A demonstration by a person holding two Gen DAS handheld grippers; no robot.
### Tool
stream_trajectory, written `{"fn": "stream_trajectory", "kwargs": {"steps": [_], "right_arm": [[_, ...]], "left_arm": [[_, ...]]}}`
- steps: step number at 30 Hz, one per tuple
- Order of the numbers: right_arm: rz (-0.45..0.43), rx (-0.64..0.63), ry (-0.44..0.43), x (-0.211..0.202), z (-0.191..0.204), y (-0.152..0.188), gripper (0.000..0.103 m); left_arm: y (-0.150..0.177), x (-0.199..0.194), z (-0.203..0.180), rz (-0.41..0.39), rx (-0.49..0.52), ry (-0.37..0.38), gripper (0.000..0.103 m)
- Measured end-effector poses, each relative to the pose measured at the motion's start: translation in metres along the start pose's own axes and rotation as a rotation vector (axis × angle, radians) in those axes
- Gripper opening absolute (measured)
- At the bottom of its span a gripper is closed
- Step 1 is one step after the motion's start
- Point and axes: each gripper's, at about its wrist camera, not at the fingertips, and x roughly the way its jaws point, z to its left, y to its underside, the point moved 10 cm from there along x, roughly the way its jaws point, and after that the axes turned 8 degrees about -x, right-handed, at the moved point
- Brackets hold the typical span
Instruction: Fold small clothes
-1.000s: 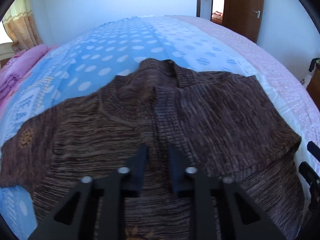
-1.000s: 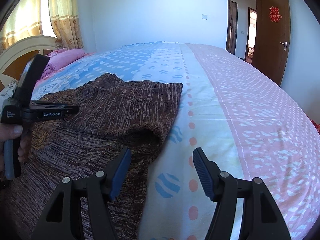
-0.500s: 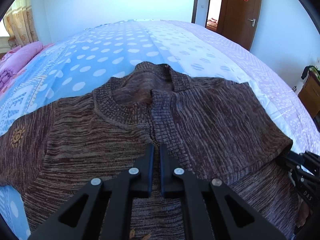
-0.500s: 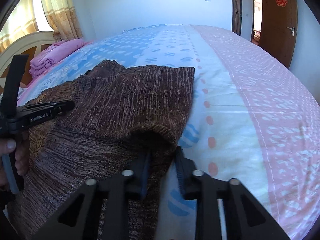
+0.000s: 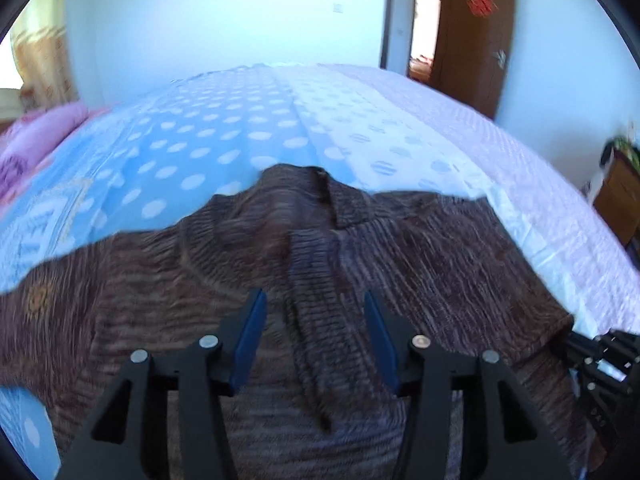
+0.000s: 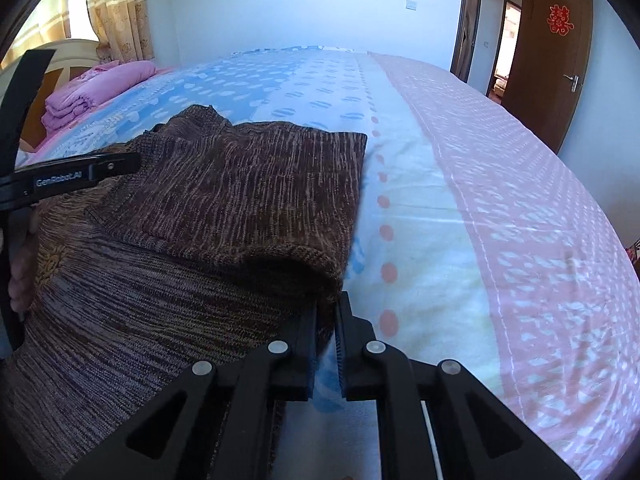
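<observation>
Right wrist: fingers point(image 6: 326, 332) pinch the sweater's point(image 6: 224, 208) folded edge; left fingers point(image 5: 314, 320), just opened, straddle its placket

1. The left wrist camera sat just behind the left claw point(image 5: 312, 336), angled down, close over the brown knit cardigan point(image 5: 420, 256), facing up the bed point(image 5: 248, 136) toward the door point(image 5: 480, 32).
2. The right wrist camera sat behind the right claw point(image 6: 327, 344), low at the cardigan's right edge.
3. Both views shared cardigan, bed and door.
</observation>
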Motion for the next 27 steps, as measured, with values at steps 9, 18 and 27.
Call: {"fn": "stream_trajectory", "kwargs": {"steps": [9, 18, 27], "right_arm": [[0.002, -0.019, 0.022, 0.001, 0.003, 0.0, 0.008], [0.006, -0.052, 0.062, 0.003, 0.006, 0.001, 0.008], [-0.008, -0.008, 0.018, 0.002, 0.002, 0.001, 0.009]], "left_arm": [[-0.007, -0.008, 0.017, -0.032, -0.02, -0.049, 0.001], [-0.006, 0.002, 0.043, 0.012, -0.075, -0.071, 0.0], [0.036, -0.033, 0.013, 0.032, -0.06, 0.012, 0.062]]}}
